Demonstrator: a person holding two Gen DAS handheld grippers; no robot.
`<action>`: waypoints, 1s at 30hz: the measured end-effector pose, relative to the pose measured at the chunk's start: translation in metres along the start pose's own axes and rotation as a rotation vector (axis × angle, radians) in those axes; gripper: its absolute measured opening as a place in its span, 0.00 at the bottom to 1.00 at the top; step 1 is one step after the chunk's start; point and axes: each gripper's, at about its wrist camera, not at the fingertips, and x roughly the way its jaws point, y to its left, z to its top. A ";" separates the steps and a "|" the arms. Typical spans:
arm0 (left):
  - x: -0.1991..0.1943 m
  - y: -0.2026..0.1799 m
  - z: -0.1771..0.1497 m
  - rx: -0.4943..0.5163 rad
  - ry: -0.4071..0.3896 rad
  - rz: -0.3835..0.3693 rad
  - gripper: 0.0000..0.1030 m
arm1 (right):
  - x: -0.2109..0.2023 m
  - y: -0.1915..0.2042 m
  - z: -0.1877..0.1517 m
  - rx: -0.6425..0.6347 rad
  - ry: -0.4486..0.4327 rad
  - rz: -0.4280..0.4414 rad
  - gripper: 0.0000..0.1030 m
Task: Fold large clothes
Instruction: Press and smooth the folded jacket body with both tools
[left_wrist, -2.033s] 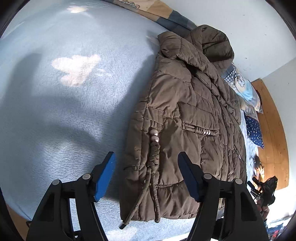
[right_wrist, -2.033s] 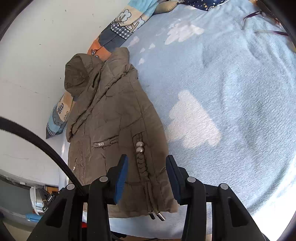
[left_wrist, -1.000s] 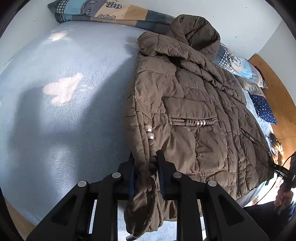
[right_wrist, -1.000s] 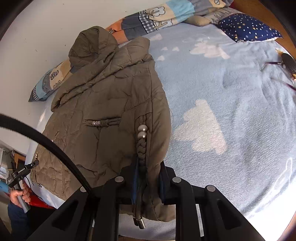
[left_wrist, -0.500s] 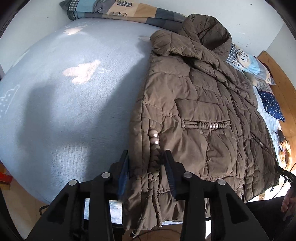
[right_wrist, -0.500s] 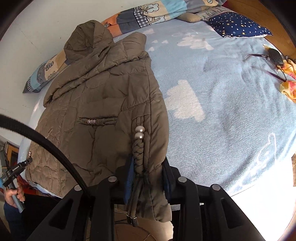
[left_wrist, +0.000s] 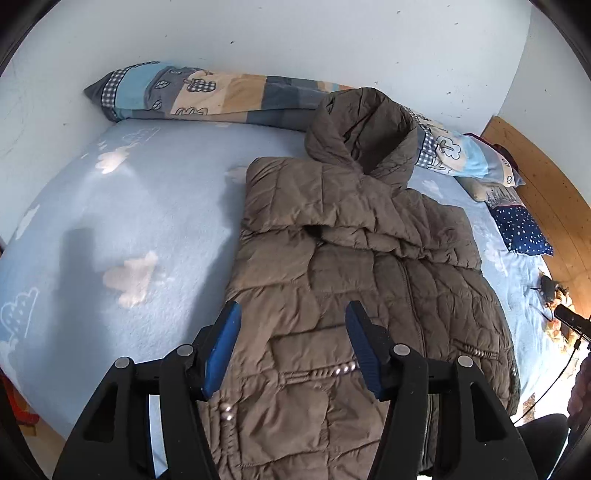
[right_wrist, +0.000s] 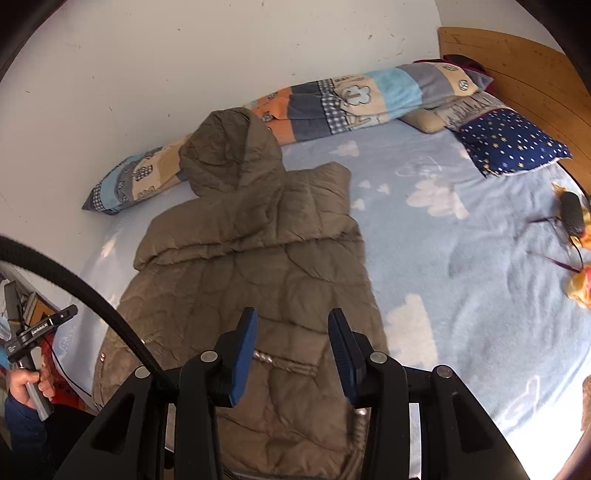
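The brown puffer jacket (left_wrist: 354, 280) lay flat on the blue bed (left_wrist: 110, 229), hood toward the far wall. Left tongs (left_wrist: 291, 350) and right tongs (right_wrist: 291, 350) both hovered over its near hem, spread wide, gripping nothing.

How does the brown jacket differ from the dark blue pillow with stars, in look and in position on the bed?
The jacket is plain brown and quilted; the pillow is dark blue with small pale stars. The jacket is much larger and spreads flat across the bed; the pillow is small and plump. The jacket lies just ahead of both open grippers, the pillow far off by the wooden headboard. Both rest on the bed.
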 end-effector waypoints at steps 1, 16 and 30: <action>0.007 -0.007 0.008 0.012 -0.001 0.005 0.60 | 0.010 0.011 0.010 -0.017 -0.007 0.021 0.42; 0.180 -0.037 0.090 0.068 0.055 0.189 0.60 | 0.182 0.061 0.071 -0.171 -0.016 -0.006 0.27; 0.227 -0.004 0.081 -0.049 0.165 0.193 0.68 | 0.285 0.038 0.061 0.006 0.284 -0.093 0.27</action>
